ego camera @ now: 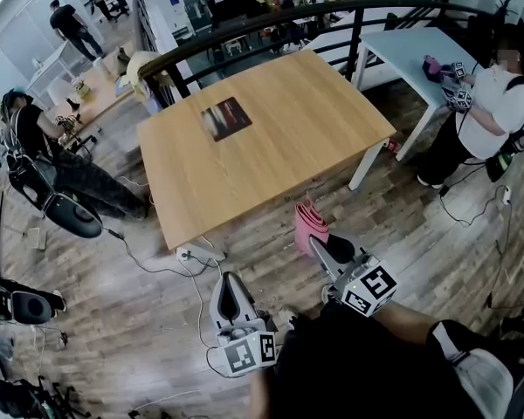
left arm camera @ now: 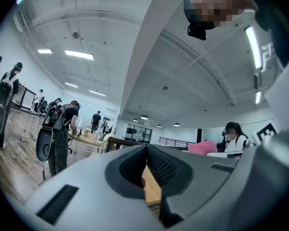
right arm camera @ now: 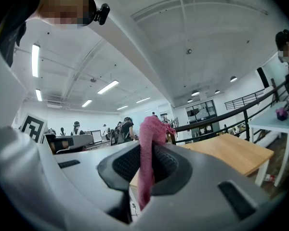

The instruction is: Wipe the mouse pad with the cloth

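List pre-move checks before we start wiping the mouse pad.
1. Cloth clamped in right tool: ok.
2. Left tool empty, jaws together: ok.
3. Mouse pad flat on wooden table, nothing on it: ok.
4. Cloth over mouse pad: not ok; it hangs short of the table's near edge.
5. Mouse pad secured against sliding: cannot tell.

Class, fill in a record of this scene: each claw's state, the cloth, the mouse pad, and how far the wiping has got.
Left claw: shut, empty, over the floor
Right claw: shut on the pink cloth
Mouse pad: dark, flat on the wooden table, untouched
Wiping: not yet begun
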Motion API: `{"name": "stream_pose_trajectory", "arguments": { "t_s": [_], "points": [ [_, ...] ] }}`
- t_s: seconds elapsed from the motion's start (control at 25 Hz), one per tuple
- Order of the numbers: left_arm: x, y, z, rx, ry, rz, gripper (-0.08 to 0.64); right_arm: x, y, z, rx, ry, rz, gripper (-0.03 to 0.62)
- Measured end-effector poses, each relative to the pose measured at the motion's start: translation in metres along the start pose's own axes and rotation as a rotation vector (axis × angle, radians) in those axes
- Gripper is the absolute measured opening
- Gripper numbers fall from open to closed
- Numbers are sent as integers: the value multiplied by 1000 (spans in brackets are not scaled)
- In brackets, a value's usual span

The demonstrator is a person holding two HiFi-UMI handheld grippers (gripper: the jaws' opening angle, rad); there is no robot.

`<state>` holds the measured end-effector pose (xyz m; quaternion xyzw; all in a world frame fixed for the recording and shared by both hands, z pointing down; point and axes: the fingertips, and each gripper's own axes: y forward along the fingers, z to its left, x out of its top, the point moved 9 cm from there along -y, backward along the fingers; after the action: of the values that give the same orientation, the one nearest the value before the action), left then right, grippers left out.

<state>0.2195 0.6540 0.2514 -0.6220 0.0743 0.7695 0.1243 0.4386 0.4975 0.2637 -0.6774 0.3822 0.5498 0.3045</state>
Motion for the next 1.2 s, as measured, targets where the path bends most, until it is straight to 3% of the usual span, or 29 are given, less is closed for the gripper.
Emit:
{"name": "stream_pose_trajectory", "arguments": {
  "t_s": [0.4, 0.72, 1.2],
  "points": [
    [-2, -3, 42, -68, -5, 26, 23, -18, 15, 34, -65, 18, -3, 57],
    [-11, 22, 69, -78, -5, 50, 23, -32, 47, 30, -93, 32, 0, 57],
    [-18, 165, 90, -41, 9, 72, 23, -16, 179, -58, -60, 32, 4, 57]
  ]
}}
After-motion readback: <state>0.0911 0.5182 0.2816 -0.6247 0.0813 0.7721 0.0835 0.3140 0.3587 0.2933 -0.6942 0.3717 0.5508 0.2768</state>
